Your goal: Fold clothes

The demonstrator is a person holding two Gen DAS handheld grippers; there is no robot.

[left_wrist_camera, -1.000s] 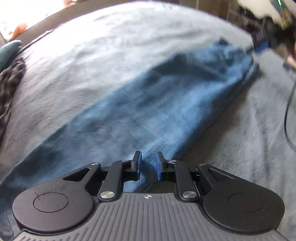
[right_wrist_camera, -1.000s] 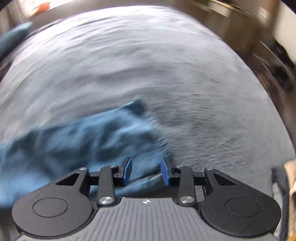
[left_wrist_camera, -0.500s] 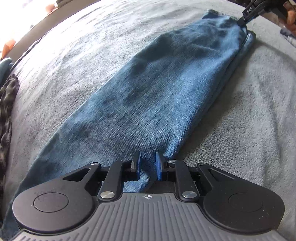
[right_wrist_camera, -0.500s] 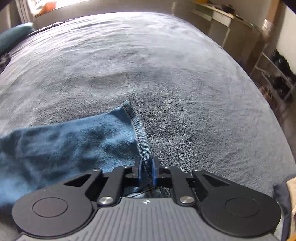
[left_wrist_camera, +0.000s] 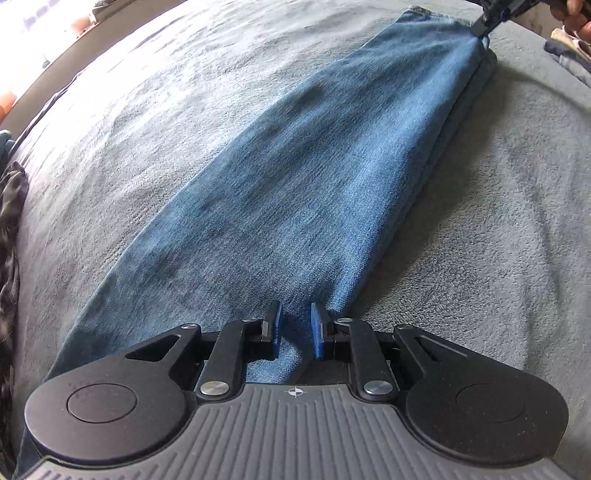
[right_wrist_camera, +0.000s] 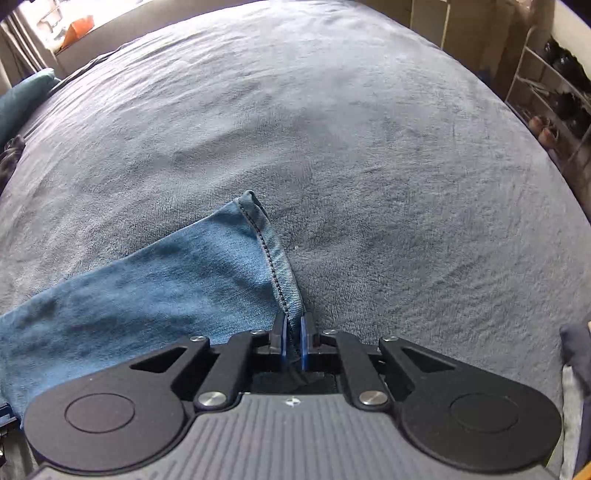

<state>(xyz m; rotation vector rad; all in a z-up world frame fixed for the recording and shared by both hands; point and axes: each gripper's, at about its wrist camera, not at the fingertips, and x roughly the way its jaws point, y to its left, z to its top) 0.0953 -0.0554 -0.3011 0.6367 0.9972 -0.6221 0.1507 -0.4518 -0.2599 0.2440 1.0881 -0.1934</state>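
Note:
Folded blue jeans (left_wrist_camera: 314,184) lie lengthwise on the grey bed cover (left_wrist_camera: 498,221), one leg stacked on the other. My left gripper (left_wrist_camera: 295,326) is shut on a bunch of denim at the near end. At the far end, my right gripper (left_wrist_camera: 484,26) pinches the leg's corner, with a person's hand (left_wrist_camera: 576,14) behind it. In the right wrist view, the right gripper (right_wrist_camera: 293,332) is shut on the stitched hem (right_wrist_camera: 273,266), which lifts off the bed cover (right_wrist_camera: 332,129) towards the pads. The rest of the leg (right_wrist_camera: 166,280) runs off to the left.
A dark checked garment (left_wrist_camera: 11,221) lies along the bed's left edge. A teal pillow (right_wrist_camera: 22,99) sits at the far left. Shelves with shoes (right_wrist_camera: 554,92) stand beyond the bed's right side. More clothes (right_wrist_camera: 576,350) lie at the right edge.
The right gripper's jaws stood apart over the hem and have closed on it. The blur has gone and the jeans lie stretched straight. The left gripper keeps its grip.

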